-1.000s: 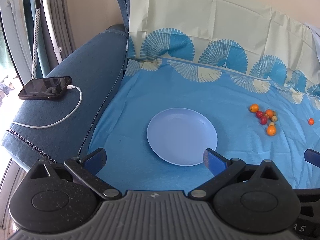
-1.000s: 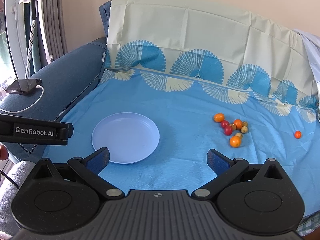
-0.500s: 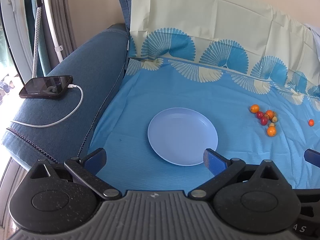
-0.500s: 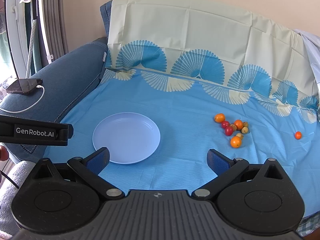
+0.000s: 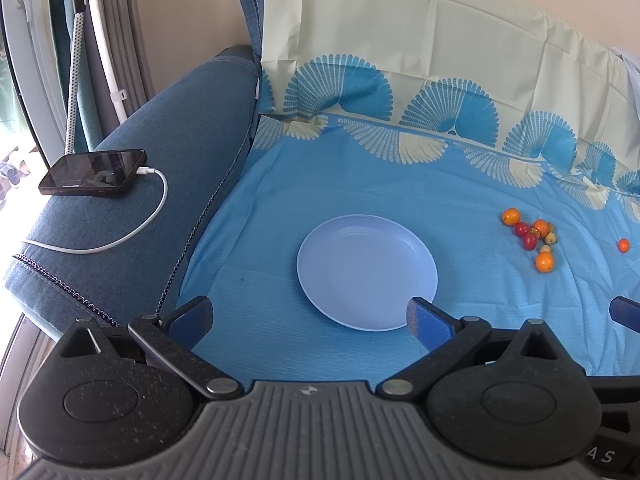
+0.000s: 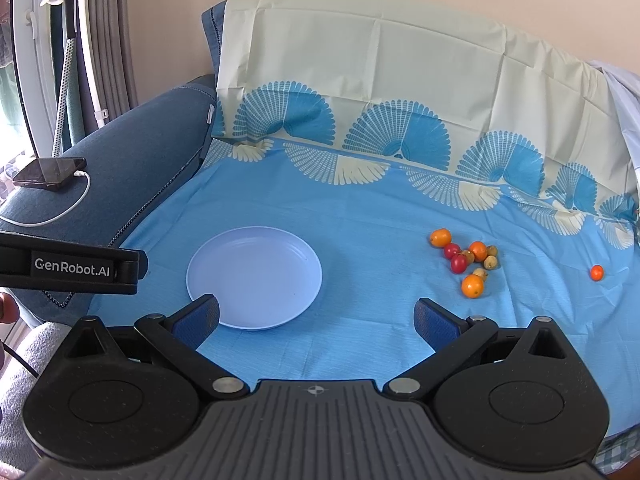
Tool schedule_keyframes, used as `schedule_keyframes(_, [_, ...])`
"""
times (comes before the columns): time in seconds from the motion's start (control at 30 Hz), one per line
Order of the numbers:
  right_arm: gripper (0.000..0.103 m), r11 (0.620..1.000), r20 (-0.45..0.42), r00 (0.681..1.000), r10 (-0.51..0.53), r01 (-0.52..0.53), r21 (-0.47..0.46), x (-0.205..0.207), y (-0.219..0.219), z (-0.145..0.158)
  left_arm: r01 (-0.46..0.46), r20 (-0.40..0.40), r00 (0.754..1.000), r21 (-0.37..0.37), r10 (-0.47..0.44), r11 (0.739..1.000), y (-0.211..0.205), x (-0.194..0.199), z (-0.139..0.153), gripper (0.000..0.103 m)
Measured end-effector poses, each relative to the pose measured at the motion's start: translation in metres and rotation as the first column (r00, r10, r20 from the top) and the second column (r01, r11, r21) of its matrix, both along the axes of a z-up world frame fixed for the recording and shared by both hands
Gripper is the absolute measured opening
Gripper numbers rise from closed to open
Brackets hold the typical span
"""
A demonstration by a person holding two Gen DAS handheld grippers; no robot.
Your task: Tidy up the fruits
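Fruits (image 6: 468, 260), small orange, red and tan, cluster beside plate (image 6: 256, 276); both tools spread, empty.

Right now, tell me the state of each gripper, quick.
Left gripper: open, holding nothing, above the cloth near the plate.
Right gripper: open, holding nothing, the fruits lie ahead to its right.

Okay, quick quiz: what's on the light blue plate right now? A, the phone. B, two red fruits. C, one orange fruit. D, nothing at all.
D: the plate is bare, while the fruit cluster and a lone orange fruit lie on the blue cloth to its right.
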State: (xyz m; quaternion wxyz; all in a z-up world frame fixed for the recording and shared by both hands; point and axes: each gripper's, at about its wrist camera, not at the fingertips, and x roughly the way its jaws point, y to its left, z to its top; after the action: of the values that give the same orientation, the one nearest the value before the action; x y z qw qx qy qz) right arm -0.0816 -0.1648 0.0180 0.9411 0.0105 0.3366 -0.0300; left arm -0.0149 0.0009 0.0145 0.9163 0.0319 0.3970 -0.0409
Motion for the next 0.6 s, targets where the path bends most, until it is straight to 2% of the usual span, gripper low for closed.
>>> schedule_keyframes(0.6, [0.103,1.000,-0.004,1.000,-0.001,0.001,0.010,0.0013,-0.0012,-0.0025,0.009,-0.013,1.000,0.003,-0.009,1.000,-0.0024,0.0013,-0.0062,0.103])
